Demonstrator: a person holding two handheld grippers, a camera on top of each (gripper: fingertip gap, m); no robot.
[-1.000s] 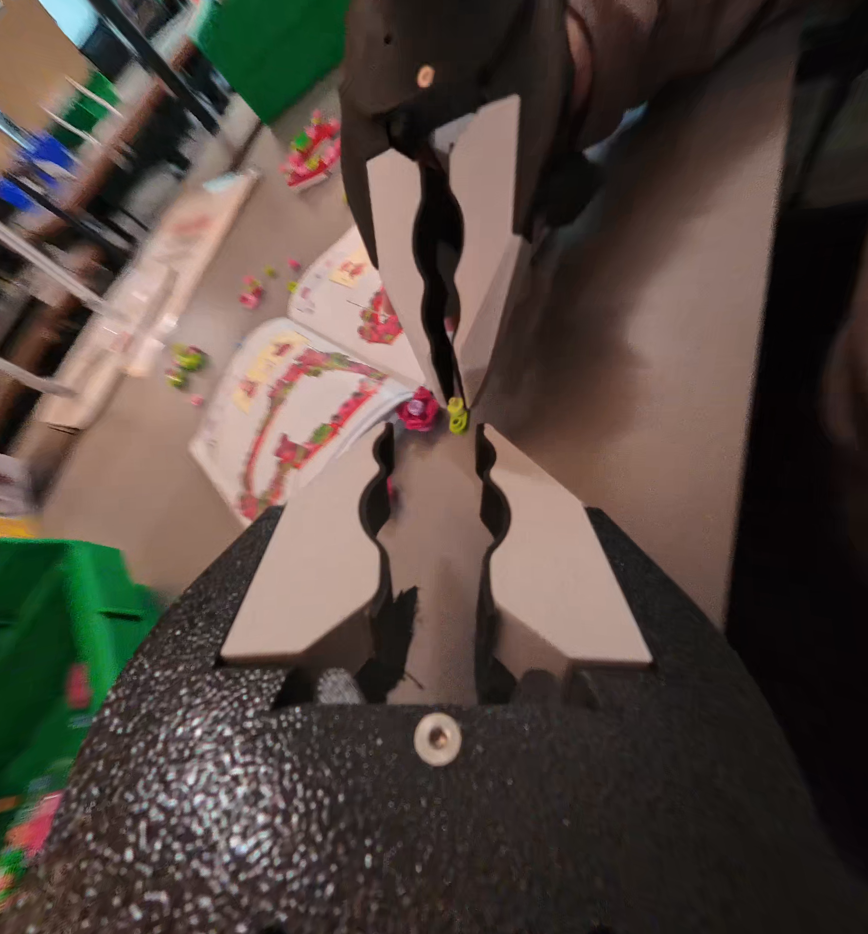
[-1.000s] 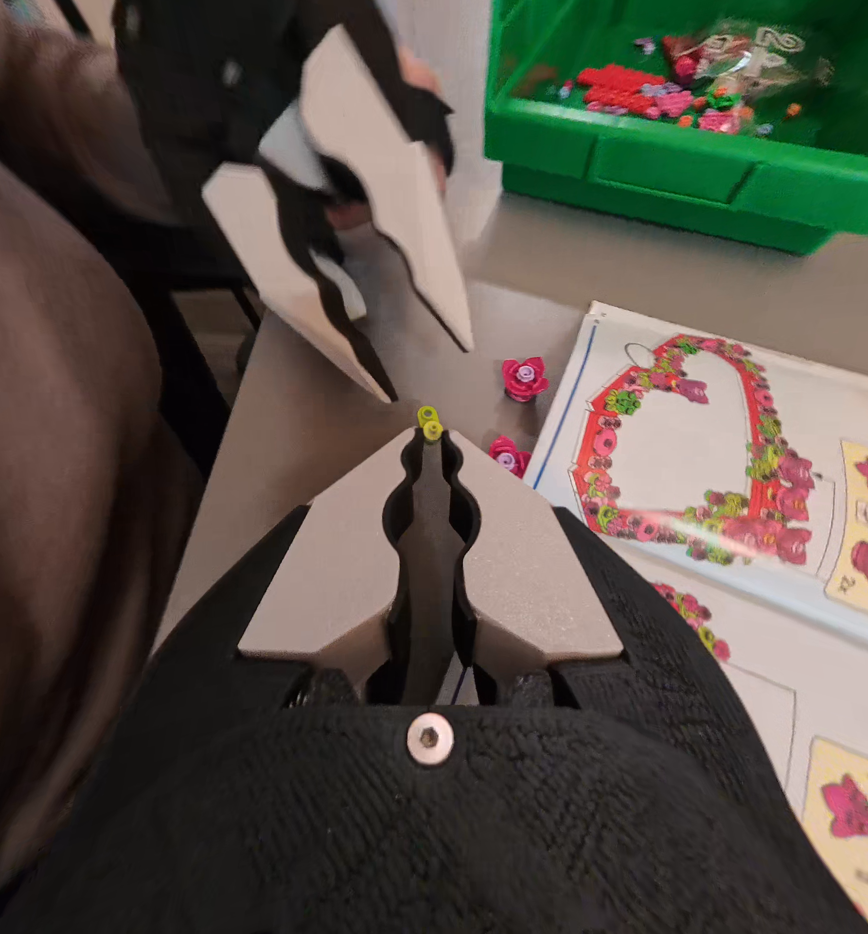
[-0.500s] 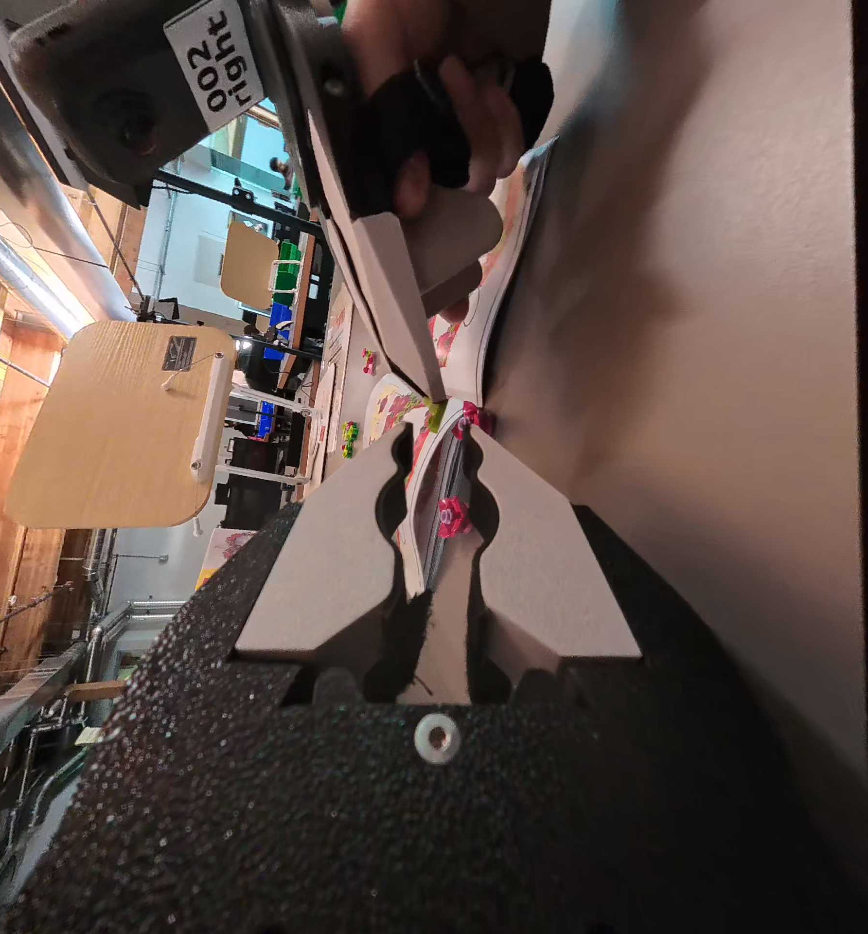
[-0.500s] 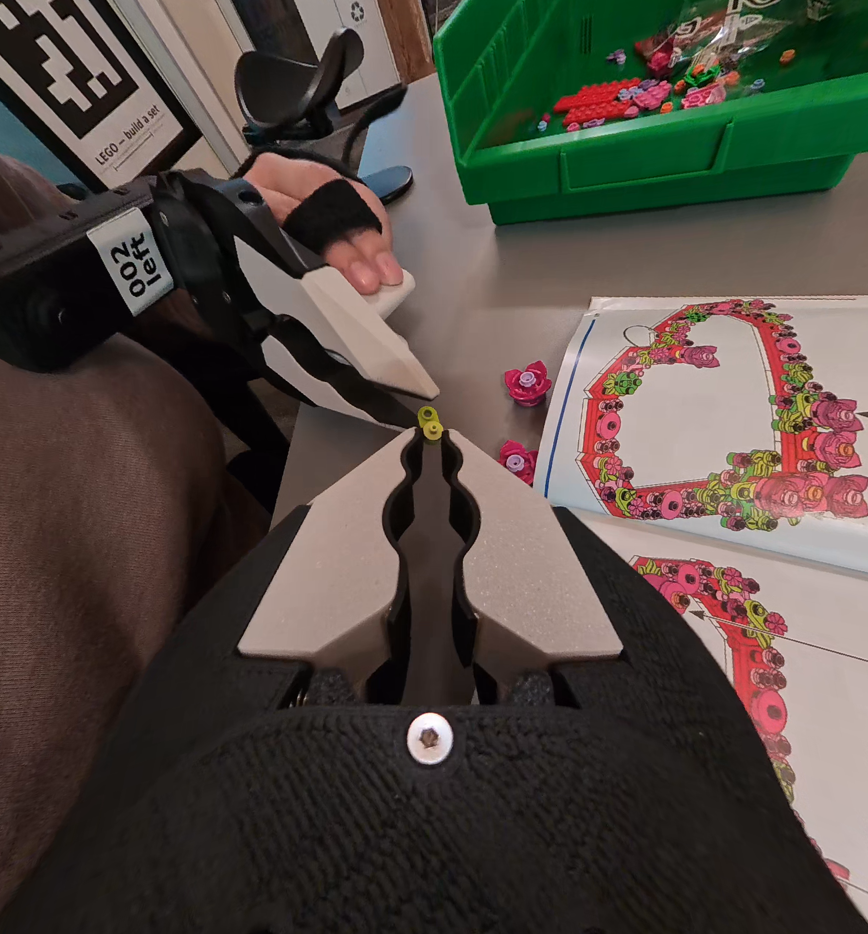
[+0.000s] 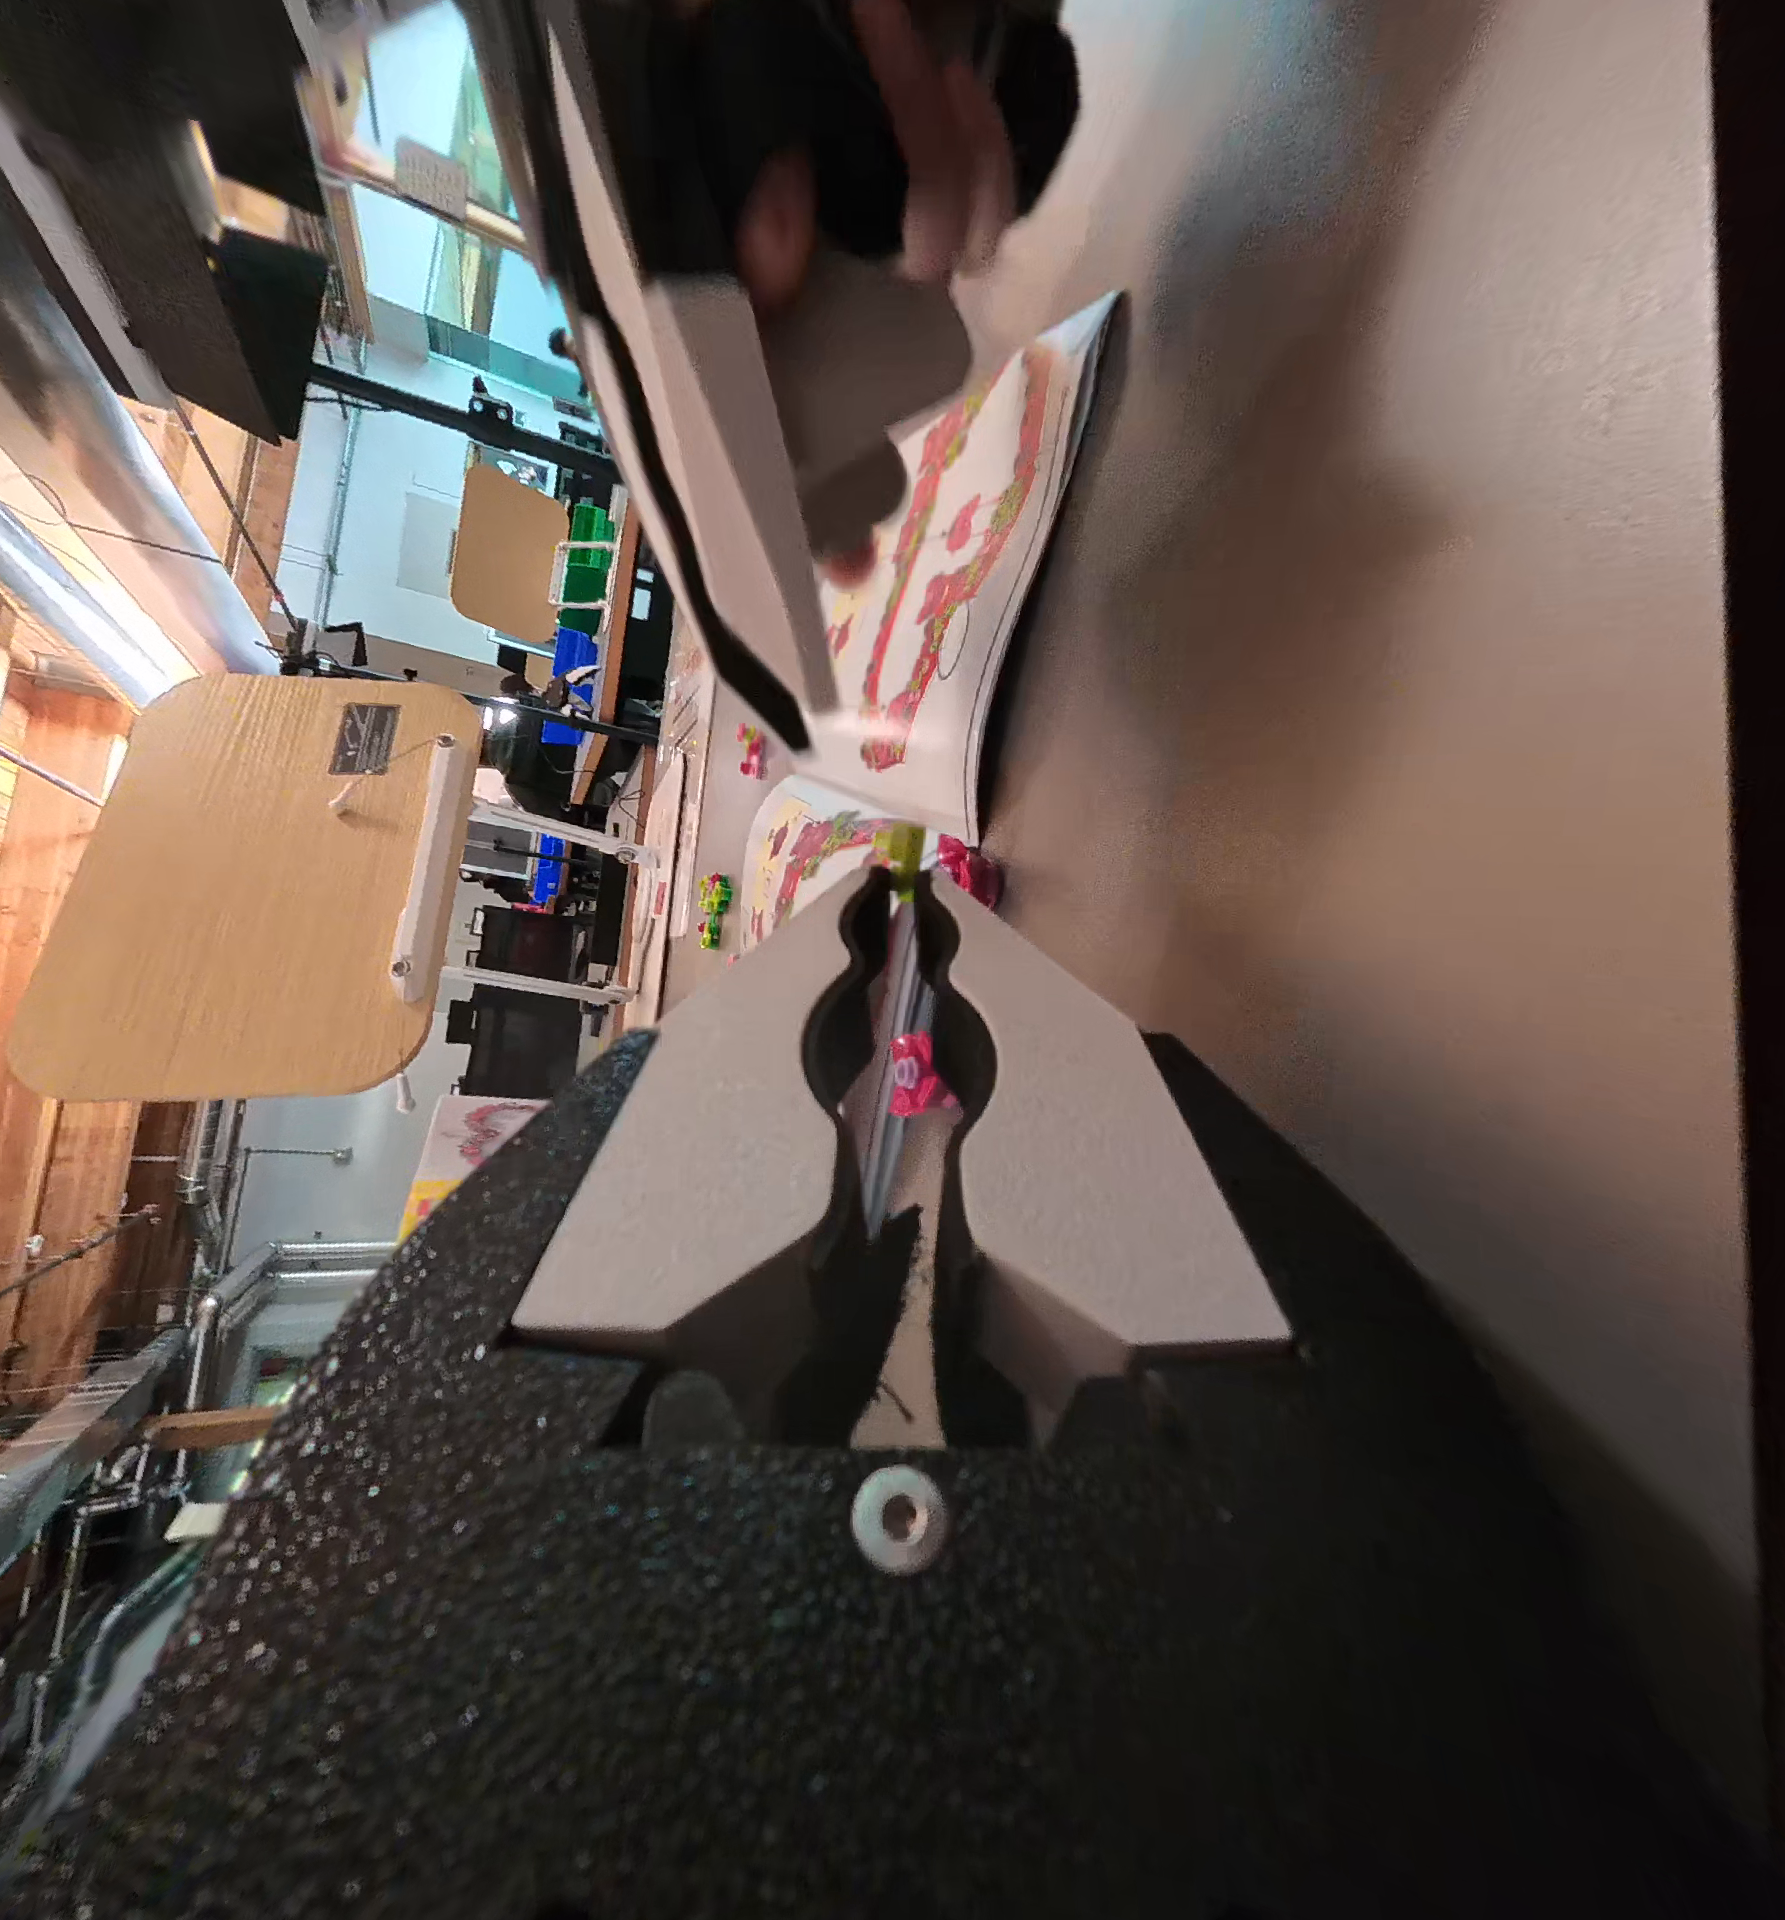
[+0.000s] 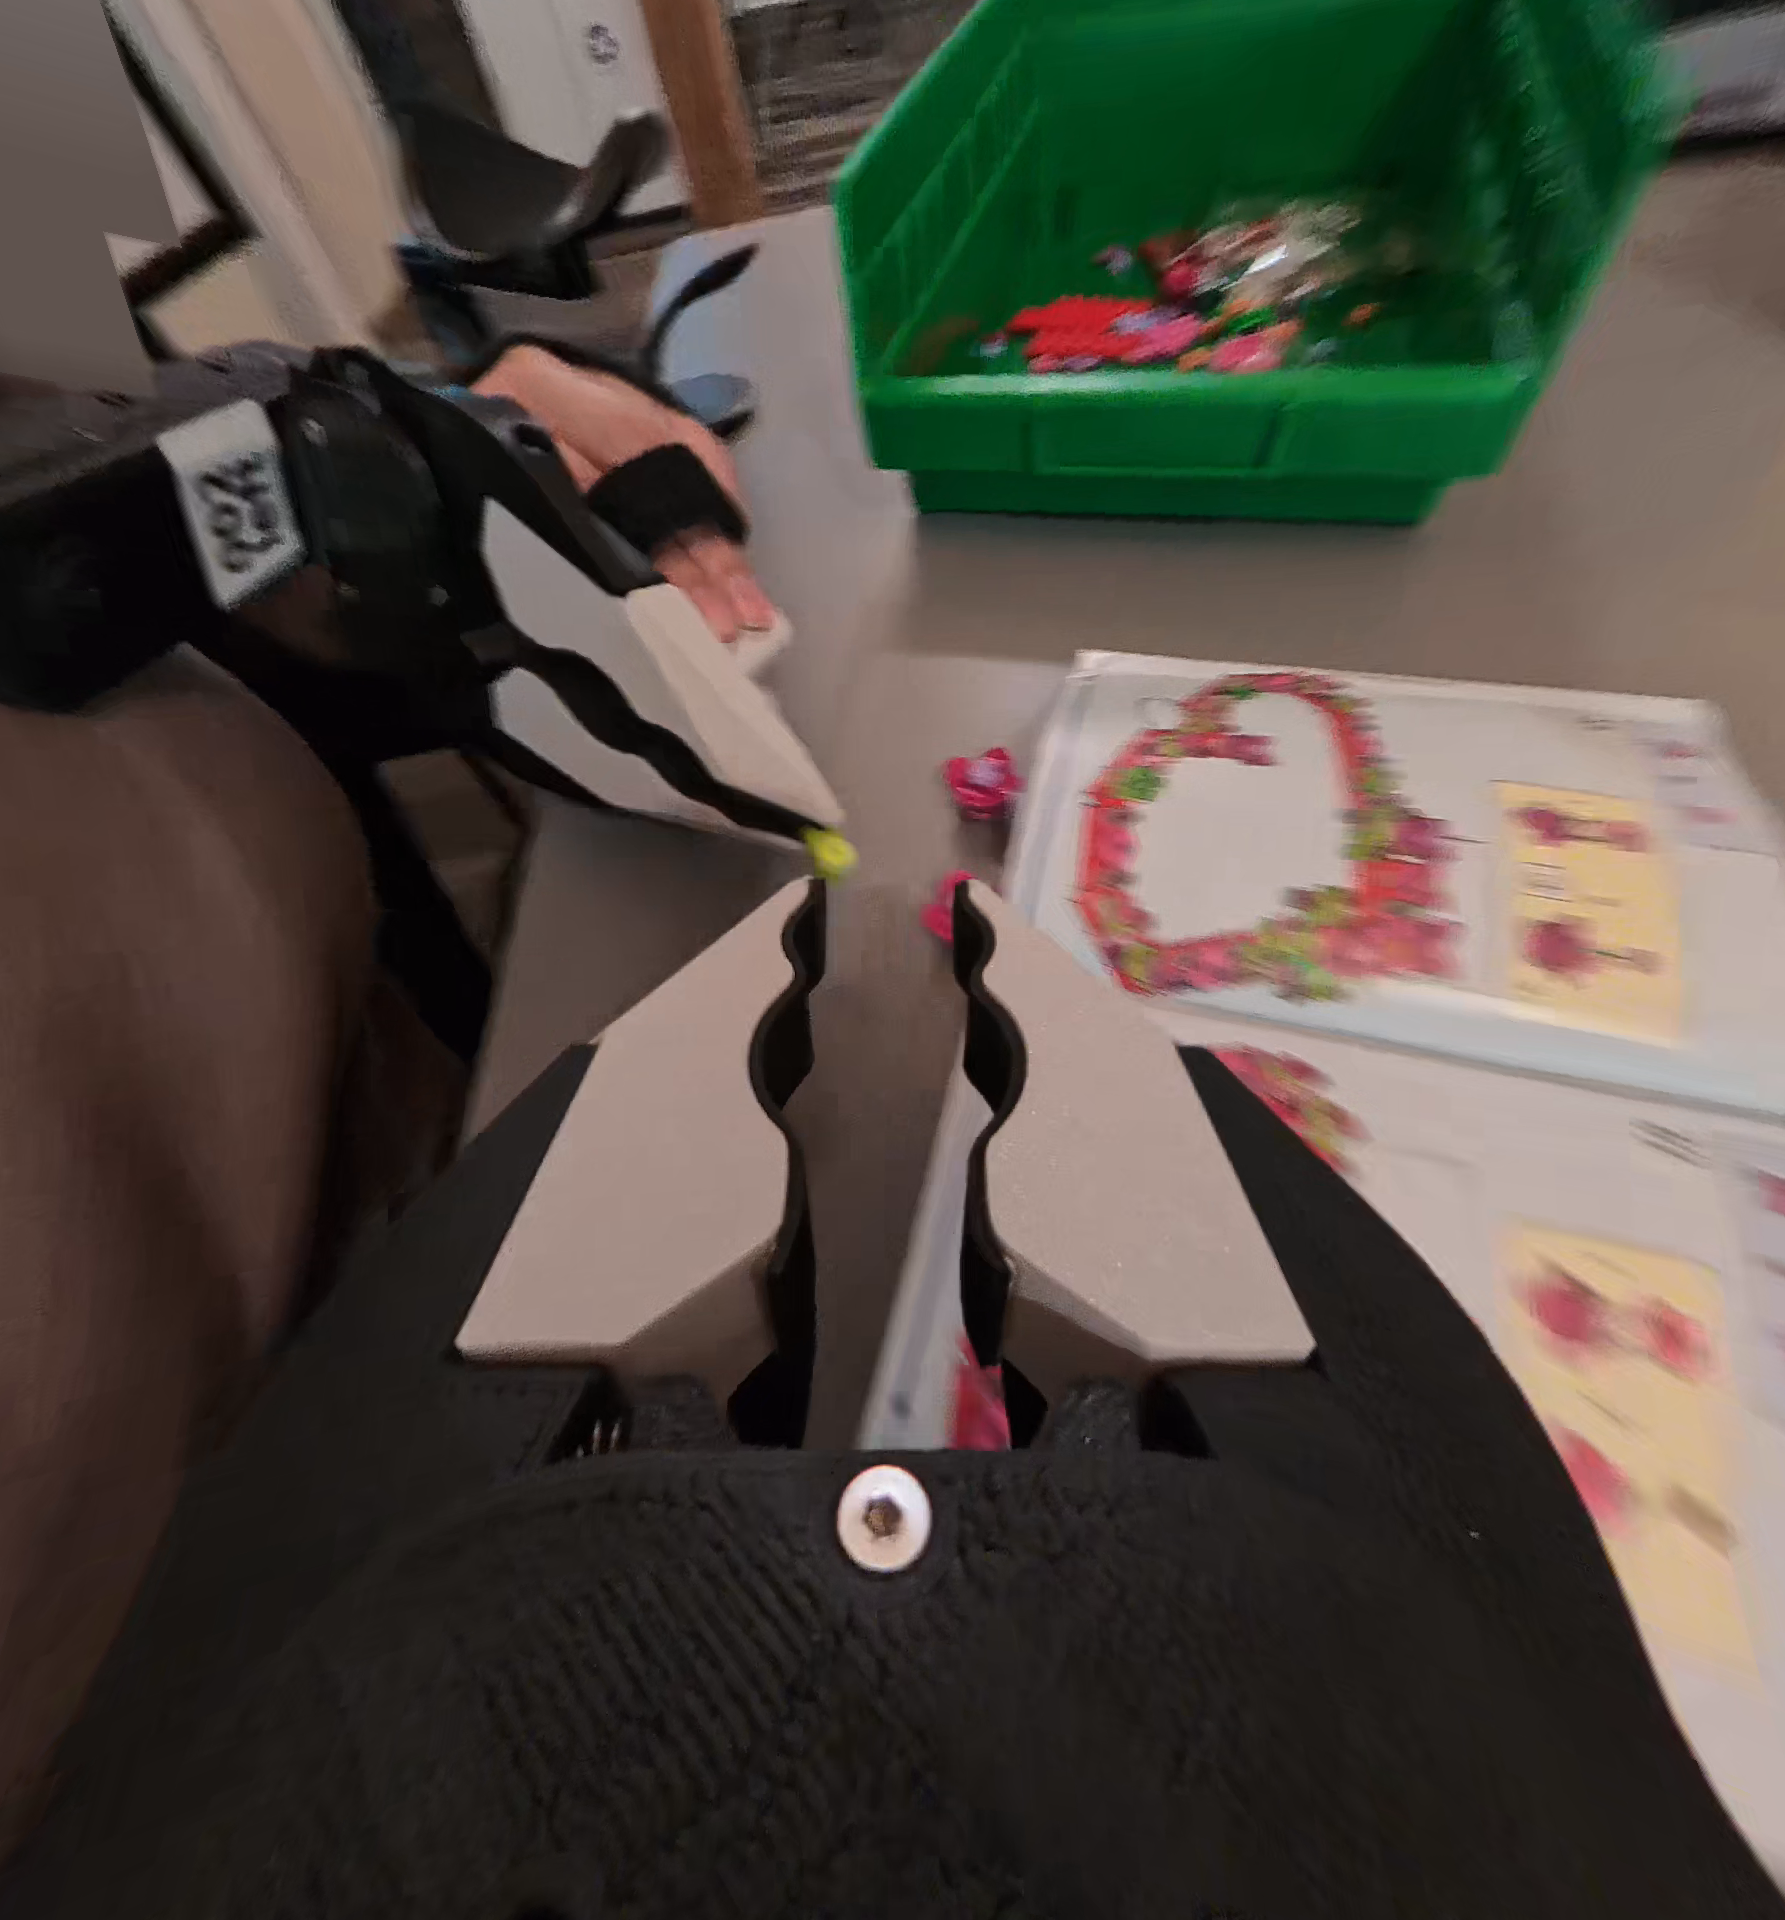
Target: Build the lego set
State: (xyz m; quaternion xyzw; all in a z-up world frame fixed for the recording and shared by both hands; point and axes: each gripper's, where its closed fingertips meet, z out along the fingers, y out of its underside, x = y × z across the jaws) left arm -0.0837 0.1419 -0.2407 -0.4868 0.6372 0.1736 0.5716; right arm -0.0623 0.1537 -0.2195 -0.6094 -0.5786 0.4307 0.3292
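My left gripper (image 5: 900,881) is shut on a small lime-green lego piece (image 5: 903,847) at its fingertips, held just above the grey table. The right wrist view shows it too, the lime-green lego piece (image 6: 829,852) pinched at the left gripper's tip (image 6: 810,826). My right gripper (image 6: 886,896) is open and empty, its tips just short of that piece. It shows blurred in the left wrist view (image 5: 800,717). Two pink lego flowers (image 6: 981,781) (image 6: 942,912) lie on the table beside the open instruction booklet (image 6: 1387,862).
A green bin (image 6: 1179,447) with loose red, pink and green pieces stands at the back of the table (image 6: 971,582). The booklet (image 5: 929,623) covers the right side. The table's near-left edge borders a person's brown-clothed lap (image 6: 140,987). More small pieces (image 5: 713,906) lie farther off. There is about 4 centimeters between the tips of the two grippers.
The right gripper has opened and let go of the lime-green piece. The left gripper has shut on it. The right gripper has drawn back slightly.
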